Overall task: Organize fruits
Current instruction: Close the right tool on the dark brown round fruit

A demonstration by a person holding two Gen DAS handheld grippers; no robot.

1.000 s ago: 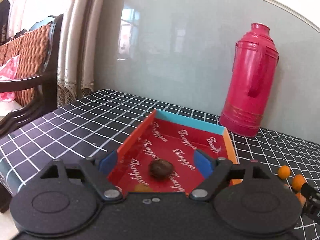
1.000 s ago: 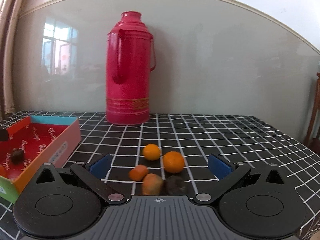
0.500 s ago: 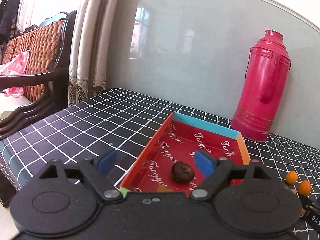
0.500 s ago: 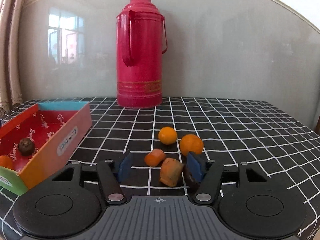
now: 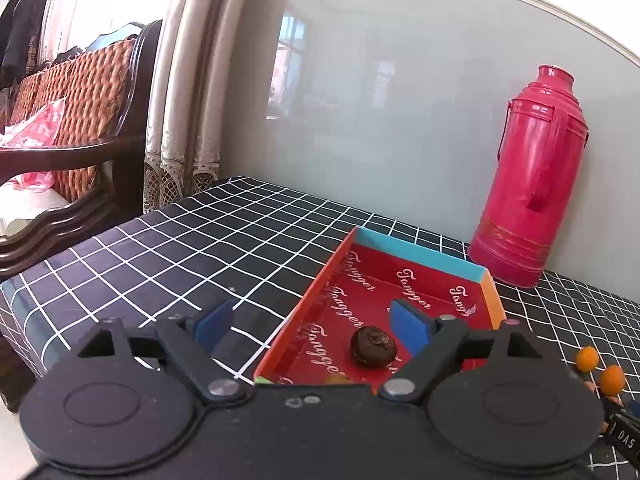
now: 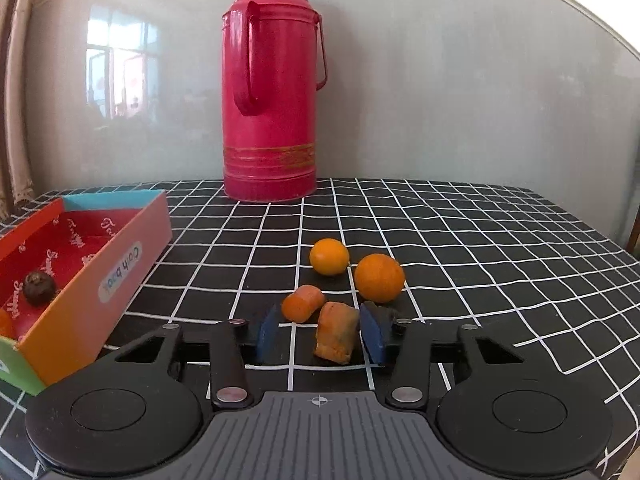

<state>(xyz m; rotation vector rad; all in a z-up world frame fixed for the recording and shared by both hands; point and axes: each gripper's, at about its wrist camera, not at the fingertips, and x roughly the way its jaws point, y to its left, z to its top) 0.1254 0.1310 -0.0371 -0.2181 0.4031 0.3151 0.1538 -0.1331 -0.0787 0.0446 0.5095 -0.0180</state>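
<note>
Right claw (image 6: 320,332) I've got partly open around the orange chunk (image 6: 335,332), oranges (image 6: 379,278) just ahead; left claw (image 5: 312,326) wide open, empty, over box (image 5: 420,254) holding dark fruit (image 5: 374,346).

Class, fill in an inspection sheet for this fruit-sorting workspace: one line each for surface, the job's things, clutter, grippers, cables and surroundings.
Surface: table under a black cloth with a white grid.
Job's things: red box holds a dark brown fruit, with something orange at its near end. On the cloth lie two round oranges, a short orange piece and an orange-brown chunk; a dark item sits behind the right finger, unclear.
Clutter: pink thermos upright by the wall.
Grippers: left gripper open above the box's near end, holding nothing; right gripper part closed around the chunk, contact unclear.
Cables: nothing seen.
Surroundings: pale wall, curtain, wooden chair.
</note>
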